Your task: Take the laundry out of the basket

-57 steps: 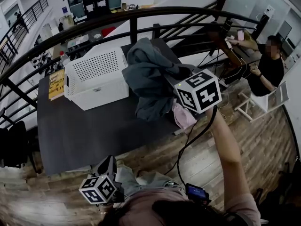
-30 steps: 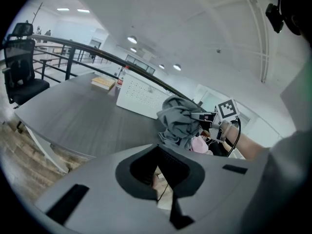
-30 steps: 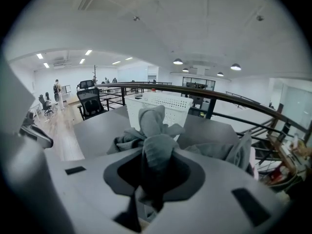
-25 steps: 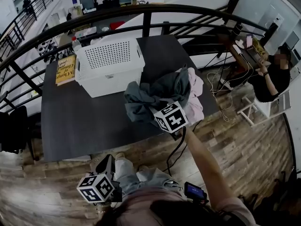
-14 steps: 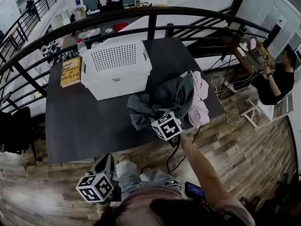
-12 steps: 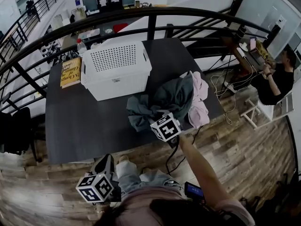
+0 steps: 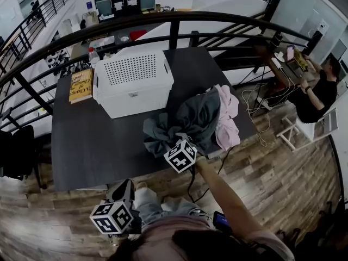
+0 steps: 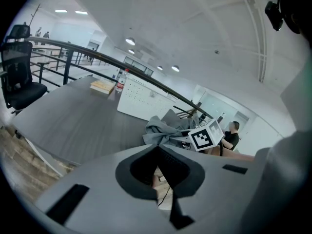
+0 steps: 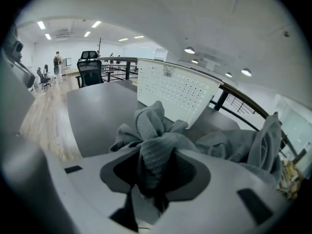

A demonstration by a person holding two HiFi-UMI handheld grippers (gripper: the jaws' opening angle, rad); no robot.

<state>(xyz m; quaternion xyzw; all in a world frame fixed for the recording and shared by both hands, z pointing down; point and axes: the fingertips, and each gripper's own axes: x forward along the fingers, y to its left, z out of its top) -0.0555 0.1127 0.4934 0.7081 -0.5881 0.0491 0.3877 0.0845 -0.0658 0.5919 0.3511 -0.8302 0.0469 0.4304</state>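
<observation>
The white perforated basket (image 7: 133, 80) stands on the dark table (image 7: 87, 145). A heap of grey garment (image 7: 187, 118) lies on the table in front of it, partly over a pink garment (image 7: 228, 118) at the table's right edge. My right gripper (image 7: 177, 141) is at the near side of the heap. Its jaws are opening, and a bunched fold of the grey garment (image 9: 156, 150) still sits pinched between them. The left gripper (image 7: 126, 186) hangs low by the person's body, off the table, shut and with nothing in it (image 8: 158, 195).
A yellow book (image 7: 80, 85) and a bottle (image 7: 97, 57) lie left of the basket. A black railing (image 7: 163, 18) curves behind the table. A person (image 7: 321, 91) sits at a desk to the far right. A black chair (image 7: 16, 154) stands at the left.
The right gripper has come down and toward the near table edge, laying the grey garment on the table beside and over the pink one. The left gripper has stayed put.
</observation>
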